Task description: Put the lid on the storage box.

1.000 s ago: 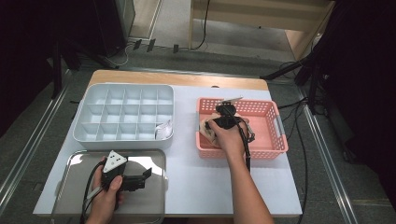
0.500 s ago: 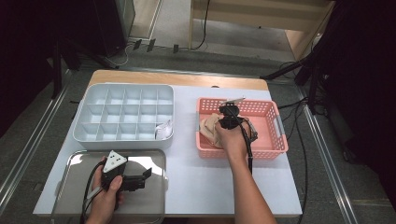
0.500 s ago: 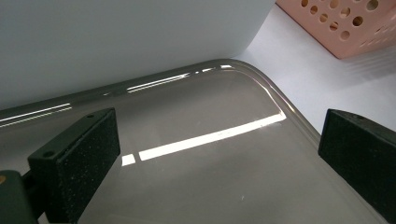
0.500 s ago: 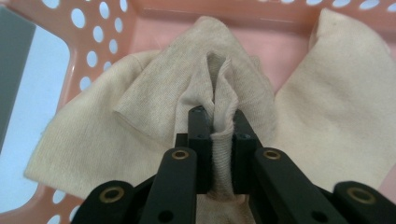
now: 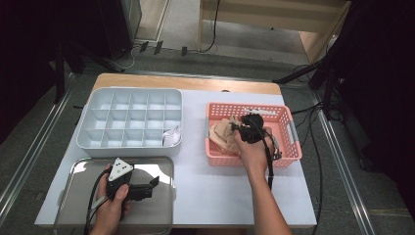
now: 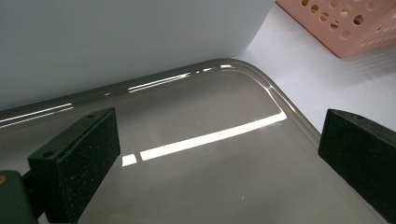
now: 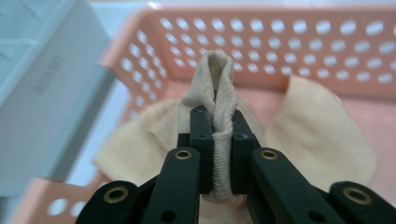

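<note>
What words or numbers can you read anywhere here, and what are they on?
Only one text shows: a short line of grey print on the side wall of the white compartment box in the right gripper view, too blurred to read.
The pink basket, the beige cloth pinched in the right gripper, the metal tray and the left gripper carry no words, numbers or signs that I can see.

The right gripper [image 5: 238,128] sits inside the basket [image 5: 289,147], a fold of cloth [image 7: 219,93] between its jaws — more cloth below it. The divided box [image 5: 129,120] lies to its left. The left gripper [image 5: 147,188] rests over the tray [image 5: 73,205], just in front of that box — the 2 grippers well apart.
</note>
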Motion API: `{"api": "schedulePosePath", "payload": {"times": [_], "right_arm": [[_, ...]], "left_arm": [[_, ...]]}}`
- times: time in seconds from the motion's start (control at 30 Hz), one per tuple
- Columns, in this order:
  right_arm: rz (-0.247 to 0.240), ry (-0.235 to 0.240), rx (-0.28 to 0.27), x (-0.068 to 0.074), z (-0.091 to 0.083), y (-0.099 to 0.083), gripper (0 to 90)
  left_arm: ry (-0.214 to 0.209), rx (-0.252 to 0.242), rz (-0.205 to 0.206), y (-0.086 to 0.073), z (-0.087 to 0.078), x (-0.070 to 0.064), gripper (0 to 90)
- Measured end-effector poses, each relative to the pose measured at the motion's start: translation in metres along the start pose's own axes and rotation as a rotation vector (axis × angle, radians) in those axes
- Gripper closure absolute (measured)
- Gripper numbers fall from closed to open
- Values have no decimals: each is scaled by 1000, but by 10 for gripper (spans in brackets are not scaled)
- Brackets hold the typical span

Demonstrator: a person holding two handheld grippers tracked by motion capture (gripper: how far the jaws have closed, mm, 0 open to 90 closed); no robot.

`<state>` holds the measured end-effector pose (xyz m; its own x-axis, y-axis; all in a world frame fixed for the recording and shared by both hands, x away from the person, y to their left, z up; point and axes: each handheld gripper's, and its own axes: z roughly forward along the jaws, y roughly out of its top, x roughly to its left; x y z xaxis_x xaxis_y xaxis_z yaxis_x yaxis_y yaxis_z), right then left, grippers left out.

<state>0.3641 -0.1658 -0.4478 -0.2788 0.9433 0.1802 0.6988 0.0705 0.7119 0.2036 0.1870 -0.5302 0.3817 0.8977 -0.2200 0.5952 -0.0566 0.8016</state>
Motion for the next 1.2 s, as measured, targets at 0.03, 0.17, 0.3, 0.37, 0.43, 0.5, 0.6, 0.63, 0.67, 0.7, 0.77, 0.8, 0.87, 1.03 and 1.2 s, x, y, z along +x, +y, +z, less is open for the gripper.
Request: {"api": "schedulePosePath", "payload": {"times": [0.03, 0.17, 0.3, 0.37, 0.43, 0.5, 0.6, 0.63, 0.67, 0.7, 0.77, 0.8, 0.87, 1.03, 1.2], "right_arm": [[-13, 28, -38, -1, -3, -2, 855], [-45, 42, -148, 2, -17, -10, 855], [-25, 70, -215, 2, -25, -14, 855], [-22, 76, -235, 2, -28, -14, 855], [-23, 80, -256, 3, -33, -16, 855], [-24, 91, -280, 4, -40, -18, 854], [-22, 102, -307, 5, -49, -20, 854], [-18, 108, -313, 5, -52, -20, 854], [-12, 112, -319, 6, -56, -21, 855], [-5, 114, -325, 7, -60, -22, 854], [2, 123, -339, 8, -67, -25, 854], [6, 123, -342, 8, -70, -27, 854], [12, 133, -353, 8, -77, -30, 855], [7, 141, -371, 8, -91, -38, 854], [9, 146, -384, 8, -101, -49, 854]], "left_arm": [[0, 2, 1, 0, 0, 0, 0], [1, 3, 1, 0, 0, 0, 0], [1, 3, 2, 0, 0, 0, 0], [1, 3, 1, 0, 0, 0, 0], [1, 3, 2, 0, 0, 0, 0], [1, 4, 4, 0, 0, 0, 0], [2, 8, 9, 0, 0, 0, 0], [2, 8, 10, 0, 0, 0, 0], [3, 8, 10, 0, 0, 0, 0], [4, 5, 8, 0, 0, 0, 0], [5, 5, 10, 0, 0, 0, 0], [6, 5, 10, 0, 0, -1, 0], [8, 1, 8, 0, 1, -1, 0], [13, 4, 12, 0, 1, -1, 0], [15, 2, 9, 0, 1, -2, 0]]}}
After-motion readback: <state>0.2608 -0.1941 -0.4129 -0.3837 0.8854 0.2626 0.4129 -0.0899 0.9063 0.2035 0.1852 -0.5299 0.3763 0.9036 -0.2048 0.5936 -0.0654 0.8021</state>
